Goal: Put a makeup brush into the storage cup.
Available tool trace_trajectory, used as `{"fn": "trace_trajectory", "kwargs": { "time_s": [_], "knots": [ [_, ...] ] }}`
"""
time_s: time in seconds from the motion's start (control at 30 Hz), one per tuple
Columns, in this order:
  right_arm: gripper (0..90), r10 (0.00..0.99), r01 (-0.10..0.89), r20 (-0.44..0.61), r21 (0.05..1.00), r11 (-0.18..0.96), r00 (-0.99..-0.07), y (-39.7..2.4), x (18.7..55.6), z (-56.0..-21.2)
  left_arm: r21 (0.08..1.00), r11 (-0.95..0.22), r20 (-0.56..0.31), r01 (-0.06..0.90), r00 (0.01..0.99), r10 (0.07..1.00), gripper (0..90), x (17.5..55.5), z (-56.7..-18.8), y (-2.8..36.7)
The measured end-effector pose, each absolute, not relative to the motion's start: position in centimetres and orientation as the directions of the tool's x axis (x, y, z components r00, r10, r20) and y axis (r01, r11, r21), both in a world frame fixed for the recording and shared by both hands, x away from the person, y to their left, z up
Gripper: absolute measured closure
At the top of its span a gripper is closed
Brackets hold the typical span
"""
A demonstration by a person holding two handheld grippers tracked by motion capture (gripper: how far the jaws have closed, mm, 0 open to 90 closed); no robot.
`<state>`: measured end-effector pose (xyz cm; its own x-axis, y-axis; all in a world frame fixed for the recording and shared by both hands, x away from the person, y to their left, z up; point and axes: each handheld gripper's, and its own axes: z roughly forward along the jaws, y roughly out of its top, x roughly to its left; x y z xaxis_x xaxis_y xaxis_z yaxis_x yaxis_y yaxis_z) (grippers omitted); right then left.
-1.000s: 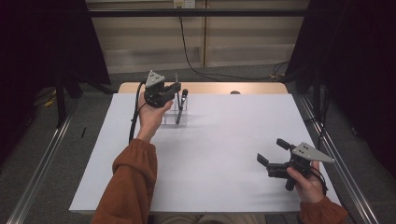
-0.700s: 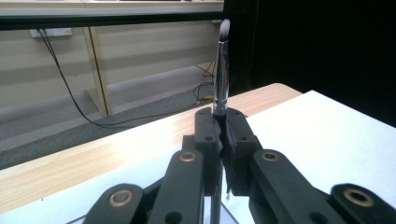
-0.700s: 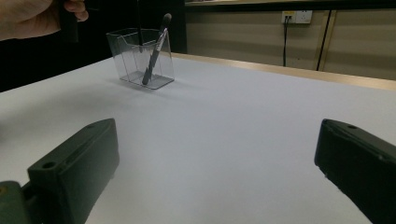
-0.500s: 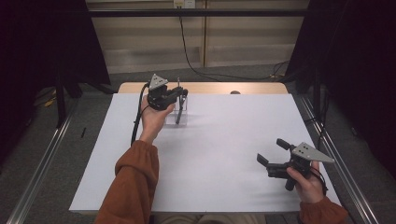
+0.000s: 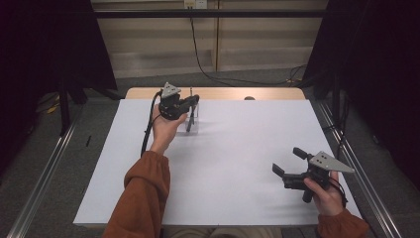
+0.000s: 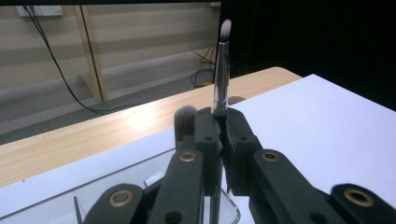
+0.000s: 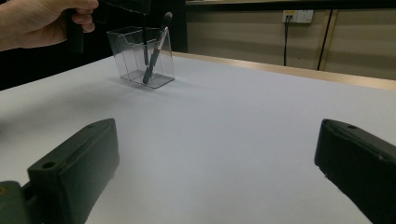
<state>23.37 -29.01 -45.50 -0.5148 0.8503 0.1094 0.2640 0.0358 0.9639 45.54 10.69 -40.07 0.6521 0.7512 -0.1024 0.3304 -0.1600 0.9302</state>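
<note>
Left gripper (image 6: 219,140) is clamped on a thin makeup brush (image 6: 221,70), upright, handle reaching down into the clear holder (image 7: 140,56); a second brush (image 7: 156,46) leans inside that holder. Step looks like lifting the brush out or seating it in: keep the shaft vertical, move straight along its axis, don't clip the holder rim or the leaning brush. Right gripper (image 5: 289,166) idles well away from the holder, jaws apart, holding nothing. White table (image 5: 233,163), wood strip beyond the holder, dark curtains around.
</note>
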Motion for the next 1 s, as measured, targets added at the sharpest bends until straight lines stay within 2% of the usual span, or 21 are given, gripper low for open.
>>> {"fn": "trace_trajectory", "kwargs": {
  "time_s": [0.57, 0.67, 0.73, 0.8, 0.87, 0.9, 1.0],
  "knots": [
    [0.0, 0.850, 0.263, 0.105, 0.964, 0.041, -0.516, -29.0, 23.4, -45.5, 0.920, -0.169, -0.103, 0.353, 0.636, 0.765, 84.7, 45.6, -40.9, 10.8],
    [0.0, 0.850, 0.265, 0.106, 0.963, 0.041, -0.516, -29.0, 23.4, -45.5, 0.922, -0.162, -0.107, 0.353, 0.633, 0.767, 79.2, 45.7, -41.1, 10.8],
    [0.0, 0.850, 0.265, 0.109, 0.963, 0.038, -0.515, -29.0, 23.4, -45.5, 0.918, -0.166, -0.114, 0.359, 0.641, 0.759, 72.6, 45.7, -41.2, 10.8],
    [0.0, 0.850, 0.264, 0.105, 0.964, 0.041, -0.517, -29.0, 23.4, -45.5, 0.917, -0.166, -0.107, 0.362, 0.625, 0.773, 61.7, 45.7, -41.2, 10.8],
    [0.0, 0.849, 0.263, 0.105, 0.964, 0.041, -0.517, -29.0, 23.4, -45.5, 0.920, -0.171, -0.090, 0.351, 0.616, 0.782, 55.9, 45.7, -41.1, 10.9],
    [0.0, 0.850, 0.267, 0.108, 0.963, 0.040, -0.516, -29.0, 23.4, -45.5, 0.922, -0.166, -0.092, 0.350, 0.615, 0.783, 49.5, 45.6, -41.1, 10.9],
    [0.0, 0.848, 0.262, 0.107, 0.964, 0.039, -0.519, -29.0, 23.4, -45.5, 0.927, -0.155, -0.094, 0.342, 0.611, 0.786, 42.1, 45.5, -40.9, 11.0]
  ]
}}
